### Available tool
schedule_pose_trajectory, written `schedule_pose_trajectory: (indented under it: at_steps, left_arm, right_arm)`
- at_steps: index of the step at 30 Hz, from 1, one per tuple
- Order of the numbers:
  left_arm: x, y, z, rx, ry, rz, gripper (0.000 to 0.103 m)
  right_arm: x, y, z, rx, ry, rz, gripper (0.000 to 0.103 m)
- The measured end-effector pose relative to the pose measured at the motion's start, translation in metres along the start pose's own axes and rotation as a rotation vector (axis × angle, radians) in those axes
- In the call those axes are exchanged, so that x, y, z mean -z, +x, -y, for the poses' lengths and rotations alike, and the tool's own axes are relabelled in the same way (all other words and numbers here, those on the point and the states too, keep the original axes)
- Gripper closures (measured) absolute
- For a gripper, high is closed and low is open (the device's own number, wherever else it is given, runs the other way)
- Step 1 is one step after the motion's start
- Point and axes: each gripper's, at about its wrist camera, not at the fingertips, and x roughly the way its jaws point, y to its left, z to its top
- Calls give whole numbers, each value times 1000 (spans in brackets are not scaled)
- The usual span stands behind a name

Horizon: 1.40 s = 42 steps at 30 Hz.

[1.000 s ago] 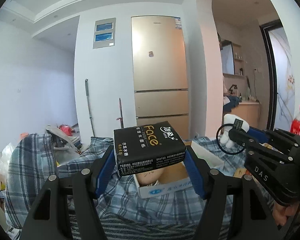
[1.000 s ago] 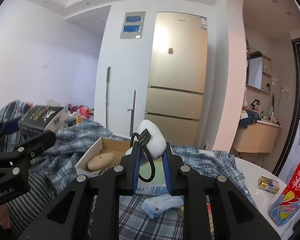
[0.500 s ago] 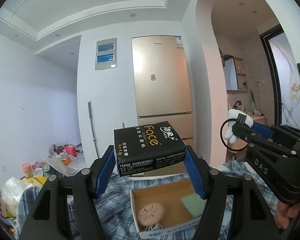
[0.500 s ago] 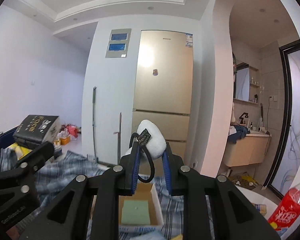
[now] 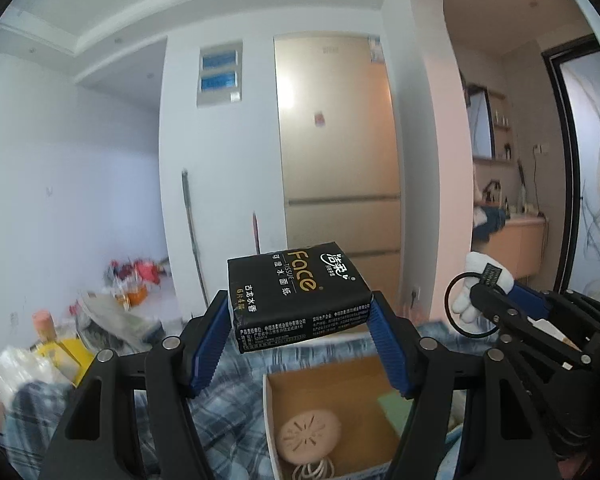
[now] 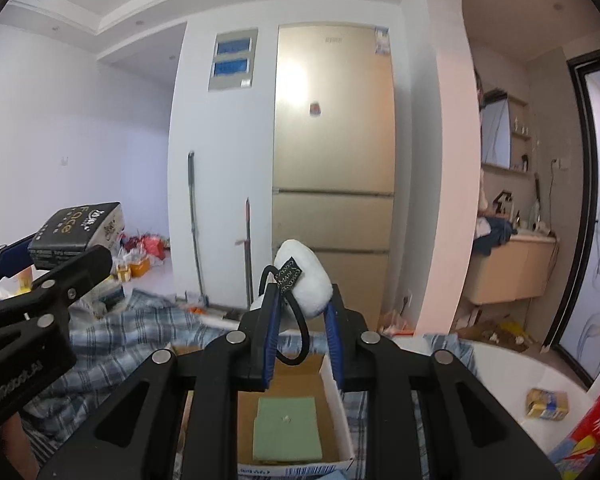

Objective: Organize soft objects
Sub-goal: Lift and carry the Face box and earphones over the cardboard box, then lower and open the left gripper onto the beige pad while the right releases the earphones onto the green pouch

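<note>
My left gripper [image 5: 300, 320] is shut on a black tissue pack [image 5: 298, 294] and holds it above an open cardboard box [image 5: 324, 416]. The box holds a pink round sponge [image 5: 310, 440] and a green pad [image 6: 286, 428]. My right gripper [image 6: 302, 312] is shut on a white plush toy [image 6: 306, 280] with a black loop and tag, above the same box [image 6: 332, 396]. The right gripper shows in the left wrist view [image 5: 500, 300]; the left gripper and its tissue pack [image 6: 76, 228] show at the left of the right wrist view.
A blue plaid cloth [image 6: 120, 332] covers the surface under the box. A white round table edge [image 6: 512, 364] carries a small yellow packet [image 6: 548, 402] and a red bottle [image 6: 596, 432]. A gold fridge [image 6: 332, 168] and floor clutter [image 5: 128, 284] lie behind.
Both grippers have risen with their objects, and the views tilted so the box sits lower in frame and more of the room shows. Grips are unchanged.
</note>
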Motion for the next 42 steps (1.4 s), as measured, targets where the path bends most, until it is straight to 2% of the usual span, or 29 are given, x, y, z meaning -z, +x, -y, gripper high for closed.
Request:
schedule_pose_trajectory:
  at_steps: [7,11,13,19,29,30,32,35,36,37,39,42]
  left_arm:
    - [34,62,1,20,16,-219,34]
    - [54,94,-7,23,-13,-353,34]
    - [63,106,-9,27,-9,-402,34]
    - [83,126,-10,31,1,-480,34]
    - [95,134,-3,54,44,-537,32]
    - [95,133,-3,52,44,-531,30]
    - [93,130,-3,51,43,-515,16]
    - [91,127,-3,46,45,-487,16]
    - [90,126,-4,40,46,-479,16]
    - [89,125,-4,42,45,-474,16]
    - [87,123,-5,47,40,-466,16]
    - [85,121,-6,40,41,-444,16]
  right_arm:
    - [34,36,4,-13,-23,-148,83]
    - [48,51,9,-2,-10,-219,83]
    - [54,59,7,-18,-13,-260,83]
    - [67,71,4,-71,4,-360,83]
    - [82,85,2,-149,30,-472,82]
    - [83,85,3,-151,37,-478,80]
    - [85,86,2,-156,35,-491,80]
    - [87,87,0,-150,22,-499,77]
    - [86,87,0,-148,21,-498,72]
    - [86,87,0,-145,20,-493,59]
    - [84,85,0,-138,18,-473,41]
    - [80,80,2,-117,16,-432,40]
